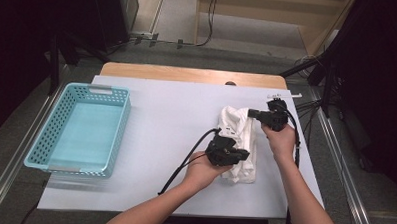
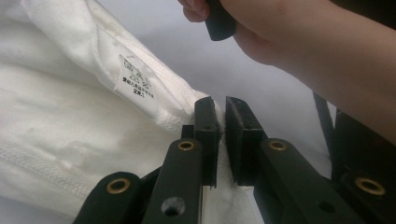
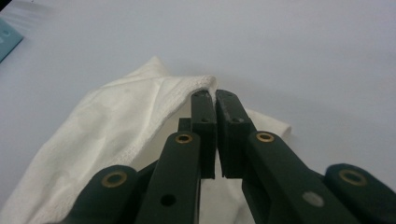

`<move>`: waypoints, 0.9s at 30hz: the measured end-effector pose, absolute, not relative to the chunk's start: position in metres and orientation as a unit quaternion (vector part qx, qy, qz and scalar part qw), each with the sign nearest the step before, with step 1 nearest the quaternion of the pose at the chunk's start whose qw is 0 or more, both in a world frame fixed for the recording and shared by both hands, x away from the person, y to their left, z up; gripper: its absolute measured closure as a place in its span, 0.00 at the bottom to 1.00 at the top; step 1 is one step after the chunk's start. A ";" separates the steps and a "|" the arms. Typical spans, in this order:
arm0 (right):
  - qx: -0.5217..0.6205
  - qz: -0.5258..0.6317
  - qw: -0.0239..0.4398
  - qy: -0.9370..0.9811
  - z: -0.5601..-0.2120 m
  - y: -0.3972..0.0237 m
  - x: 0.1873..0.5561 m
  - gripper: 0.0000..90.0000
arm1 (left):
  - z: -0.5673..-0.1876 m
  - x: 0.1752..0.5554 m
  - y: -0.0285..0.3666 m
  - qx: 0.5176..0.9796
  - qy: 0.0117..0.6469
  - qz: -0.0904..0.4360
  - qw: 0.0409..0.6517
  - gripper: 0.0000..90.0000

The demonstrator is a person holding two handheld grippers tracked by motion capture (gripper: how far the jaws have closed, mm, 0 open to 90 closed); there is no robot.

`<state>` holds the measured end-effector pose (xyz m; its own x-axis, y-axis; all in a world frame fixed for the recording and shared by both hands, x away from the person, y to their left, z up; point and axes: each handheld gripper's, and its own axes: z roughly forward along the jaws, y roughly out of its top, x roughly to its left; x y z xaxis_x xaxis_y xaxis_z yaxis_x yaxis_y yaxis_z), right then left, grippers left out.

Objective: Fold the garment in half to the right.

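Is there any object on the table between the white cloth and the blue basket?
Nothing visible stands there. The white cloth is pinched by the left gripper and the right gripper, and the white table surface between it and the blue basket is bare.

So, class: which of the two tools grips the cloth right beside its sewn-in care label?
The left tool: its own view shows the label just beside its jaws, shut on the cloth. The right tool pinches a plain edge.

My work surface is a table (image 1: 161,120) with a white top. At my left a teal basket (image 1: 116,134) rests on it; at right a white cloth (image 1: 238,124) lies crumpled.
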<state>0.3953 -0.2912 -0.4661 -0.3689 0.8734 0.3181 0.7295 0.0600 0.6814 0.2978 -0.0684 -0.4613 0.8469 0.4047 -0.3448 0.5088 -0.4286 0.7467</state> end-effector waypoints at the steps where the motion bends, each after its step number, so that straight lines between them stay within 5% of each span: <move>1: 0.555 0.402 0.089 0.723 -0.466 -0.292 0.395 0.94 | -0.461 0.298 -0.070 0.844 0.269 -0.058 0.461 0.93; 4: 0.559 0.400 0.087 0.721 -0.469 -0.296 0.394 0.94 | -0.464 0.298 -0.076 0.848 0.263 -0.065 0.456 0.92; 17: 0.579 0.368 0.092 0.722 -0.483 -0.306 0.398 0.92 | -0.455 0.298 -0.058 0.850 0.244 -0.078 0.459 0.61; 27: 0.568 0.382 0.118 0.719 -0.471 -0.310 0.392 0.68 | -0.454 0.306 -0.027 0.851 0.260 -0.062 0.451 0.47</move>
